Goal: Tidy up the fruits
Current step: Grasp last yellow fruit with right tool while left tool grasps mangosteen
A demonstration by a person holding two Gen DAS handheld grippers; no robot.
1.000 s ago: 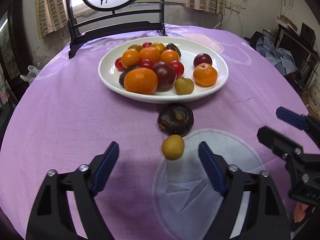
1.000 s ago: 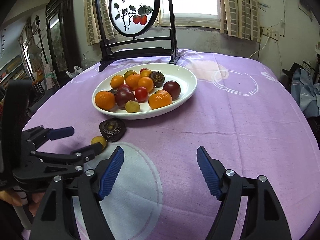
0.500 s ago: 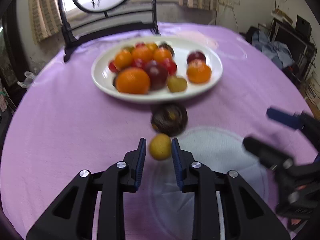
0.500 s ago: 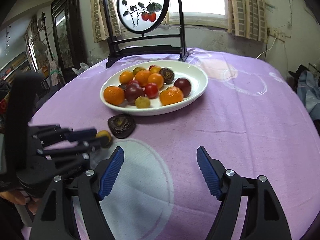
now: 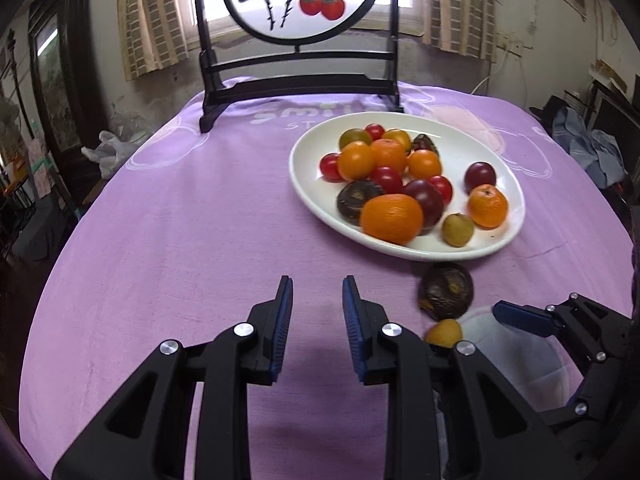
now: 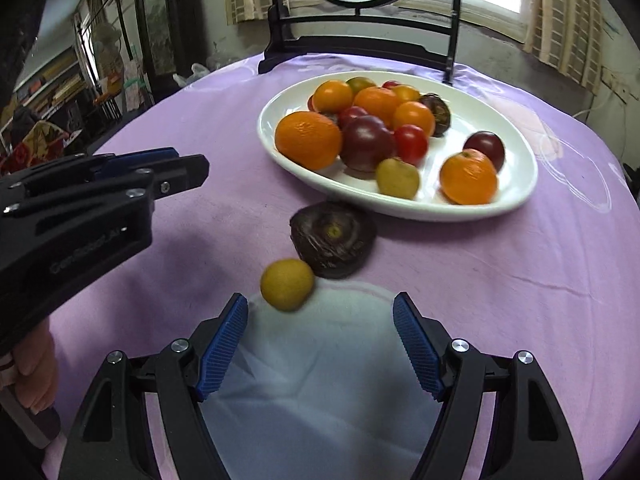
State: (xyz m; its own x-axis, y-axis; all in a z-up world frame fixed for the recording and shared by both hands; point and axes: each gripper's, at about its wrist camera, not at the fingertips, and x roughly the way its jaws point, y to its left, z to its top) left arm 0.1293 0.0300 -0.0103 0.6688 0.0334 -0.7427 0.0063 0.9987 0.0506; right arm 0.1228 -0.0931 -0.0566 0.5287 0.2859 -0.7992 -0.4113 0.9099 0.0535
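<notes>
A white oval plate (image 5: pixel 508 236) (image 6: pixel 520 196) holds oranges, red tomatoes, dark plums and a small yellow-green fruit. On the purple cloth in front of it lie a dark wrinkled fruit (image 5: pixel 446 290) (image 6: pixel 332 238) and a small yellow fruit (image 5: pixel 444 332) (image 6: pixel 287 284). My left gripper (image 5: pixel 317 308) is nearly shut and empty, left of both loose fruits; it also shows in the right wrist view (image 6: pixel 180 170). My right gripper (image 6: pixel 320 320) is open, with the yellow fruit just ahead of its left finger; one of its fingers (image 5: pixel 520 316) shows in the left wrist view.
A black wooden stand with a round painted screen (image 5: pixel 300 84) (image 6: pixel 360 40) stands at the table's far edge behind the plate. Purple cloth (image 5: pixel 180 220) stretches left of the plate. Furniture and clutter surround the round table.
My left gripper closed near the yellow fruit, then swung left without it; the fruit stays on the cloth. My right gripper moved left and forward to the yellow fruit, still open.
</notes>
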